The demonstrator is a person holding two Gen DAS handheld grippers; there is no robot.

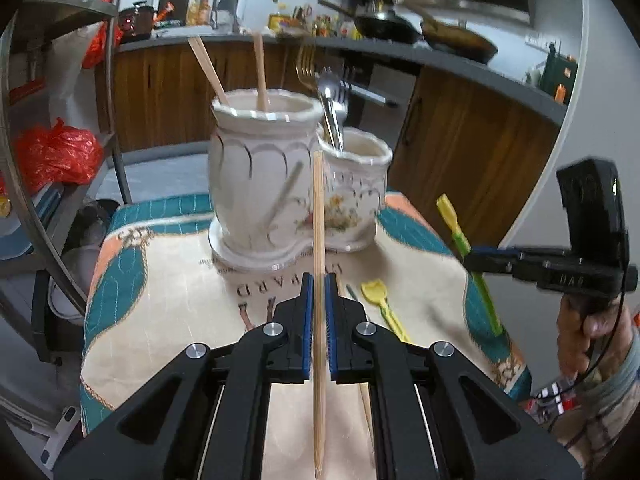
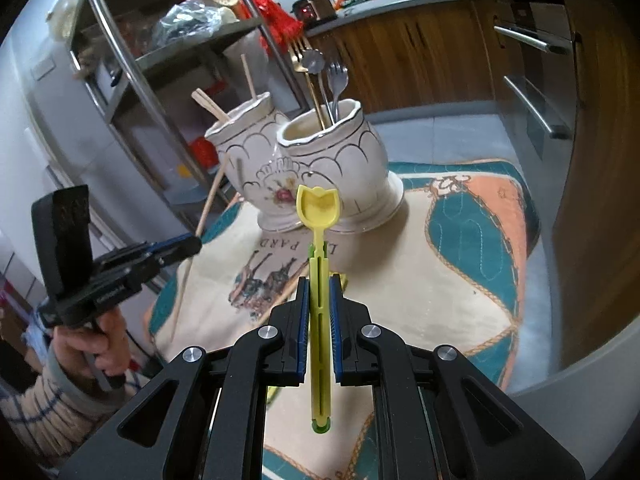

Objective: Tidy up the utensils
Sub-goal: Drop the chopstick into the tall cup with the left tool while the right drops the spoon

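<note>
My left gripper (image 1: 319, 280) is shut on a wooden chopstick (image 1: 318, 216) and holds it upright in front of the white ceramic double holder (image 1: 256, 176). The holder's taller pot (image 2: 244, 148) has chopsticks (image 1: 262, 72) in it; the shorter pot (image 2: 340, 148) holds forks and a spoon (image 1: 330, 96). My right gripper (image 2: 319, 280) is shut on a yellow plastic spoon (image 2: 319, 208) and holds it above the table, short of the shorter pot. Another yellow spoon (image 1: 380, 300) lies on the cloth, and a chopstick (image 1: 366, 404) lies under the left gripper.
The holder stands on a small table covered by a teal, peach and cream cloth (image 2: 460, 248). A metal rack (image 2: 132, 64) with bags stands to the left. Wooden kitchen cabinets (image 1: 460, 148) and a counter with pans lie behind.
</note>
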